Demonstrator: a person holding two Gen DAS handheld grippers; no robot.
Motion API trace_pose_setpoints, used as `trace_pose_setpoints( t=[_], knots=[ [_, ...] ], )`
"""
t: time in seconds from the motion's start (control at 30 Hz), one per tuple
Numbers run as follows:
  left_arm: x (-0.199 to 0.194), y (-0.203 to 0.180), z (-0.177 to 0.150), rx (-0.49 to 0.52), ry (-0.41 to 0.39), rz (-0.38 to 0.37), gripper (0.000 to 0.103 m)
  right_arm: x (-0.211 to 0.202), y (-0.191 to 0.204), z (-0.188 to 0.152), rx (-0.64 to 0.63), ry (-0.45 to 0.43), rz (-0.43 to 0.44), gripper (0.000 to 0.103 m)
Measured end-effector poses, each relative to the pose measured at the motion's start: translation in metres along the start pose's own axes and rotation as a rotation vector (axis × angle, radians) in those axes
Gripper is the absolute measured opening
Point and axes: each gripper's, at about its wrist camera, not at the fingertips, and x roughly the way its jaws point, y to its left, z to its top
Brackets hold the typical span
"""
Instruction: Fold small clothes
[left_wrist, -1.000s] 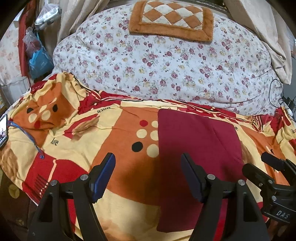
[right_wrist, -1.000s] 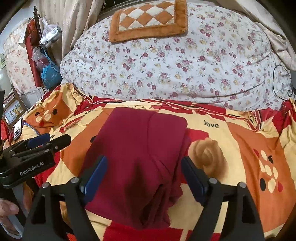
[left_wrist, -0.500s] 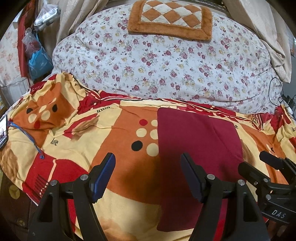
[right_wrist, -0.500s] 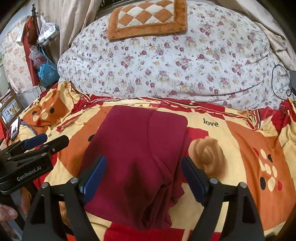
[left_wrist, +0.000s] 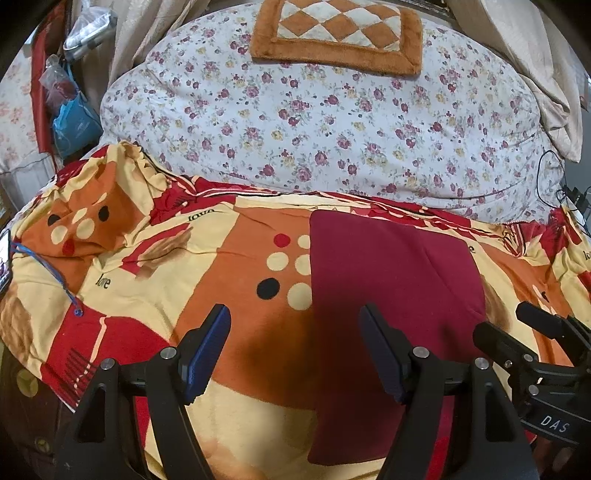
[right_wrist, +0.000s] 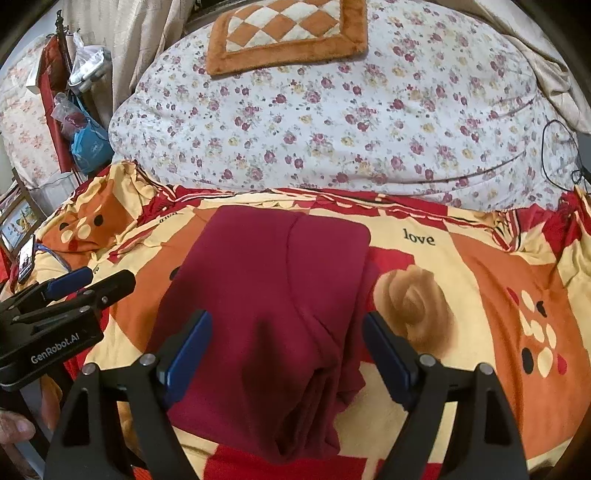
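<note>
A dark red garment (left_wrist: 391, 291) lies folded into a long rectangle on the orange, red and cream blanket (left_wrist: 236, 280). My left gripper (left_wrist: 294, 314) hovers open over the garment's left edge, and nothing sits between its blue pads. In the right wrist view the same garment (right_wrist: 273, 280) shows a folded layer on its right side and bunched folds at its near end. My right gripper (right_wrist: 286, 320) stands open above that near end, its fingers apart from the cloth. Each gripper shows in the other's view: the right one (left_wrist: 517, 325) and the left one (right_wrist: 92, 280).
A bulky floral quilt (left_wrist: 332, 122) rises behind the blanket, with an orange checked mat (left_wrist: 336, 37) on top. A phone (right_wrist: 26, 258) with a blue cord lies at the blanket's left edge. Bags (right_wrist: 88, 144) hang at the far left and a black cable (right_wrist: 561, 147) runs at the right.
</note>
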Motion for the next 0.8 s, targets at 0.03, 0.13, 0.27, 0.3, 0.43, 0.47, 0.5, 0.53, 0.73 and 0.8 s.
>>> trace_pose_setpoints(
  t=[0.03,0.13,0.27,0.3,0.43,0.47,0.5,0.53,0.73,0.8],
  knots=[
    [0.001,-0.001,0.0,0.001,0.001,-0.001,0.064,0.001,0.0,0.0,0.001,0.003,0.0,0.087],
    [0.002,-0.001,0.0,0.002,0.001,0.001,0.064,0.003,-0.001,0.0,0.006,0.01,0.0,0.087],
    [0.004,-0.002,0.001,-0.002,0.004,-0.002,0.064,0.005,0.0,0.001,0.009,0.01,0.004,0.087],
    [0.005,-0.002,0.001,-0.003,0.005,-0.004,0.064,0.006,0.0,0.001,0.007,0.011,0.002,0.087],
    [0.009,-0.004,0.002,0.001,0.001,-0.005,0.064,0.007,0.0,0.002,0.012,0.017,0.006,0.087],
    [0.007,-0.002,0.002,-0.001,0.006,-0.005,0.064,0.008,-0.001,0.002,0.013,0.018,0.006,0.087],
    [0.009,-0.002,0.002,0.0,0.008,-0.006,0.064,0.009,-0.001,0.003,0.013,0.02,0.006,0.087],
    [0.01,-0.001,0.003,0.0,0.009,-0.007,0.064,0.011,-0.001,0.003,0.014,0.023,0.007,0.087],
    [0.014,-0.001,0.004,0.002,0.011,-0.004,0.064,0.016,-0.002,0.004,0.015,0.033,0.007,0.087],
    [0.019,-0.001,0.005,0.003,0.017,-0.001,0.064,0.017,-0.003,0.004,0.017,0.036,0.008,0.087]
  ],
)
